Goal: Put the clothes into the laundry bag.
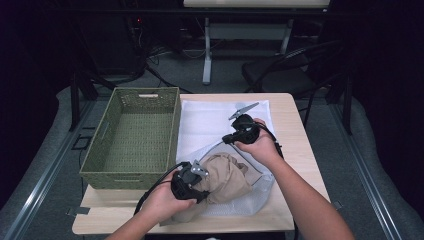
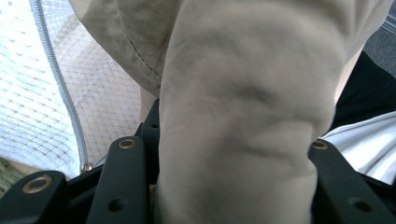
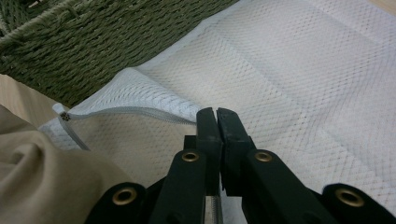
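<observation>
Jaws of the left gripper point(image 1: 200, 187) pinch soft, bulky beige trousers point(image 1: 227, 177); right gripper point(image 1: 226, 140) jaws pressed together on the limp mesh laundry bag's point(image 3: 299, 88) zipper edge, near the table's front edge.

Beige garment point(image 1: 225, 177), white netted mesh bag point(image 1: 210, 125), olive-green woven basket point(image 1: 135, 135).

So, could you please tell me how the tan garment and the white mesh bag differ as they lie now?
The tan garment is opaque, bunched and thick; the white mesh bag is see-through netting, lying mostly flat on the table. The left gripper clamps a fat roll of the garment, while the right gripper pinches only the bag's thin zipper edge. The bag has a zipper; the garment shows a stitched hem. Both are soft fabric.
</observation>
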Demonstrator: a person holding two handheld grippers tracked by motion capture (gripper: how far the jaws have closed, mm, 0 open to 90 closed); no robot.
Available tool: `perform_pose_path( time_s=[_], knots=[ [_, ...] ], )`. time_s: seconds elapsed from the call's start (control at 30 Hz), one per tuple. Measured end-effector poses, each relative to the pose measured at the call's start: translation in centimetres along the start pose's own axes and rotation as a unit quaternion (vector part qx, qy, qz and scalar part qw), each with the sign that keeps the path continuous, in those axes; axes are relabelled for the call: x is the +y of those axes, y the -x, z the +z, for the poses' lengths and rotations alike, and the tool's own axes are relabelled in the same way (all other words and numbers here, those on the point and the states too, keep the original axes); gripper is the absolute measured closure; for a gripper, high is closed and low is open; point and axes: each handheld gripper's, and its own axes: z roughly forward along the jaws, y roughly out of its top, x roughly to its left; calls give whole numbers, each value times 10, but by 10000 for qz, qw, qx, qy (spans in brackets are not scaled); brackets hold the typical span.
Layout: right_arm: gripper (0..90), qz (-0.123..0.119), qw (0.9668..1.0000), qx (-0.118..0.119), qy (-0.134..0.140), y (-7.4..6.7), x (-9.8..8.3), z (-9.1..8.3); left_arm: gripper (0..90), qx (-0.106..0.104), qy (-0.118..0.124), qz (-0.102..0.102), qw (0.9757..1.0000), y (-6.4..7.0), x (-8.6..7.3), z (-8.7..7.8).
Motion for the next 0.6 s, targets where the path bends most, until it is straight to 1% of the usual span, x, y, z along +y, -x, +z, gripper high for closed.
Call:
perform_pose_path(
  time_s=[0.07,0.17,0.2,0.27,0.47,0.57,0.6],
  knots=[
    [886,3,10000,3,5,-1,0,-1,546,-33,-11,-23,10000,-1,1,2],
    [886,-19,10000,10,38,-2,0,-2,546,-29,-8,-56,10000,-1,2,5],
    [886,-38,10000,13,2,-3,0,-3,546,-23,-20,-99,9999,-2,3,7],
    [886,-55,10000,25,44,-4,0,-5,546,-24,-34,-135,9999,-3,4,10],
    [886,-110,9999,52,105,-8,0,-8,546,10,-97,-149,9998,-4,5,15],
    [886,-138,9999,49,82,-9,0,-10,546,30,-109,-171,9998,-5,5,17],
    [886,-167,9998,66,120,-12,-1,-11,546,23,-126,-220,9997,-6,4,19]
  ],
)
